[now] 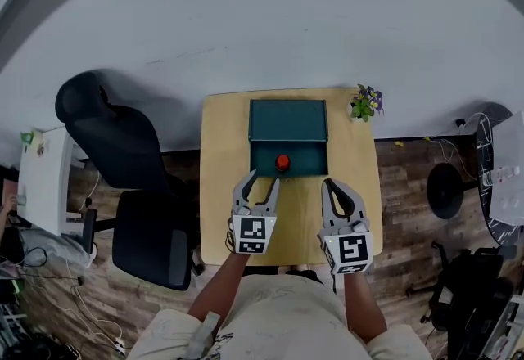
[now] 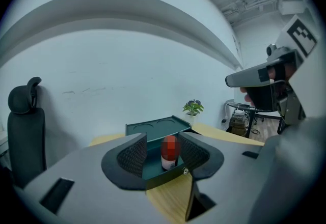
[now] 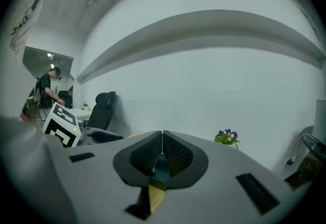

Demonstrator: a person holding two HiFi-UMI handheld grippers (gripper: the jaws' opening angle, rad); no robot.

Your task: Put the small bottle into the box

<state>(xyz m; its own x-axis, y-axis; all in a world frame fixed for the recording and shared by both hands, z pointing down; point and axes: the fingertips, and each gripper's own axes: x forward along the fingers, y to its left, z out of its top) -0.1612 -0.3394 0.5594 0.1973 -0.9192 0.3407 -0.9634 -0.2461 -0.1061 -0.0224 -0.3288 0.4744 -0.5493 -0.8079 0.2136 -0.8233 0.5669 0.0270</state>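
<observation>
1. Right now the small bottle (image 1: 282, 162), red cap, stands upright inside the green box (image 1: 255, 158), in the open front part, close to the front wall.
2. The box sits mid-back on the wooden counter (image 1: 221, 154), w/ its lid swung back toward the wall.
3. Left tongs (image 1: 263, 178): released, jaws wide apart, tips just at the box's front wall. The bottle shows in the gap btwn them but beyond the tips, not gripped.
4. Right tongs (image 1: 329, 183): clenched, jaws together w/ nothing btwn, over the counter near the box's front right corner.
5. A potted plant (image 1: 366, 102) stands on the counter's far right corner; a black office chair (image 1: 123, 154) stands left of the counter.
</observation>
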